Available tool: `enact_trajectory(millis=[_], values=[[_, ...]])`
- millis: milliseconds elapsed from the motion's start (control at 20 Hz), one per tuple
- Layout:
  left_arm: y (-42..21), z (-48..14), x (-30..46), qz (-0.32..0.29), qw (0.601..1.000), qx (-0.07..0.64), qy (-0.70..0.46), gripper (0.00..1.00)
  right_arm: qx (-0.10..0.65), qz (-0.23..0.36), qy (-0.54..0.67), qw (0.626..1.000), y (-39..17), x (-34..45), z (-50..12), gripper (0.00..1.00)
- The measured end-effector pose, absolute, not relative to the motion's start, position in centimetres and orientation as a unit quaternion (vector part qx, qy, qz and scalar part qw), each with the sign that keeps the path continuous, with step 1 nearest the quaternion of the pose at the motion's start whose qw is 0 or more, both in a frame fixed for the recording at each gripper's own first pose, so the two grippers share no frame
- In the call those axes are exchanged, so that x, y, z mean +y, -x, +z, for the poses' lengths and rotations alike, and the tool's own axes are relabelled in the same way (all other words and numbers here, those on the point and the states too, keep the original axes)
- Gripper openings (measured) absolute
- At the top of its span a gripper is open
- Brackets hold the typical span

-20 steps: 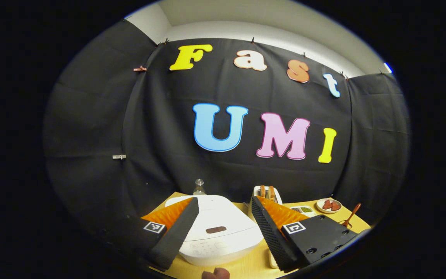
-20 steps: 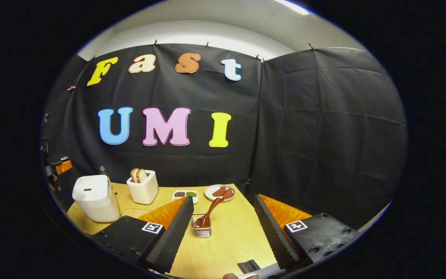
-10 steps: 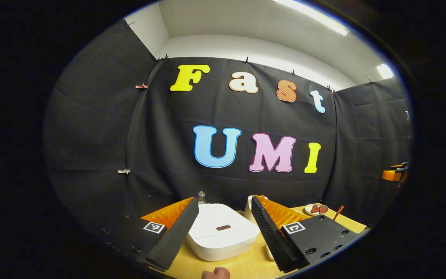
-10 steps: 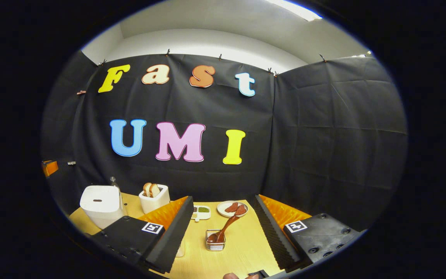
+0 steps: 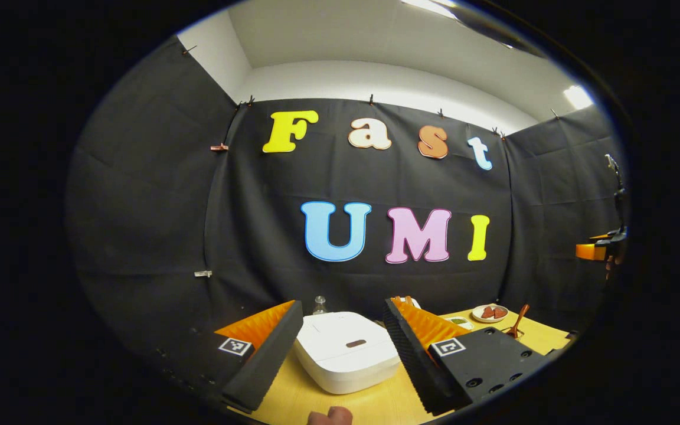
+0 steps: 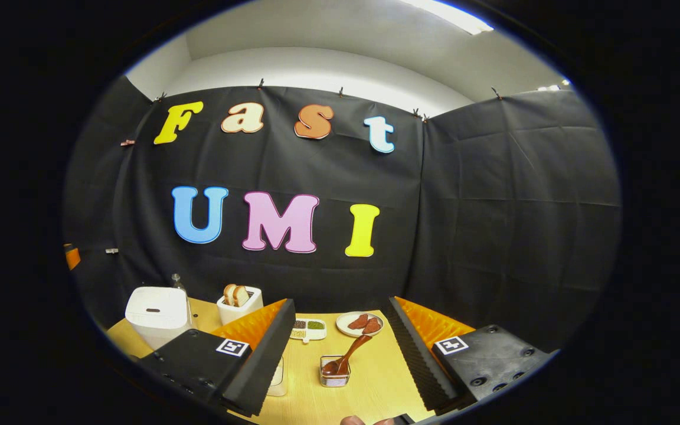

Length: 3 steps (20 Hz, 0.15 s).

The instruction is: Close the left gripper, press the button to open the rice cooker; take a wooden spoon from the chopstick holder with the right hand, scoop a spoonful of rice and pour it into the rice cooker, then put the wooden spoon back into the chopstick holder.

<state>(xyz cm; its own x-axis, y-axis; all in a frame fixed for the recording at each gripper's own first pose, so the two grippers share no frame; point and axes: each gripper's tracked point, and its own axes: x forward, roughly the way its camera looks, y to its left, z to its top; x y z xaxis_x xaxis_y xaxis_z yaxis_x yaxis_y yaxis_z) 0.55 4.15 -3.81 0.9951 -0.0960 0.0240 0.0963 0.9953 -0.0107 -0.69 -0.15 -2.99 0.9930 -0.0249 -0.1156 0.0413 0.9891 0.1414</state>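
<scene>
Nearest in the left gripper view, the left gripper hung with its jaws spread wide and empty, the white rice cooker framed between them, lid down, its dark button on top. In the right gripper view the right gripper was likewise open and holding nothing, the wooden spoon leaning in the small chopstick holder just ahead on the table. Farther back stood a divided dish, a plate and a toaster. The risk, as I judged it—open fingers could straddle the button and miss it, or a slanted press could shove the cooker.
</scene>
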Motion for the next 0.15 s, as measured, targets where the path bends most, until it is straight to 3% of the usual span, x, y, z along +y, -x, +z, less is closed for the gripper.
enact_trajectory(millis=[150], values=[[-0.64, -4.10, 4.14, -0.049, 0.999, -0.008, 0.009, 0.95, 0.058, -0.019, -0.068, 0.996, 0.74, -0.30, -3.01, 0.98]])
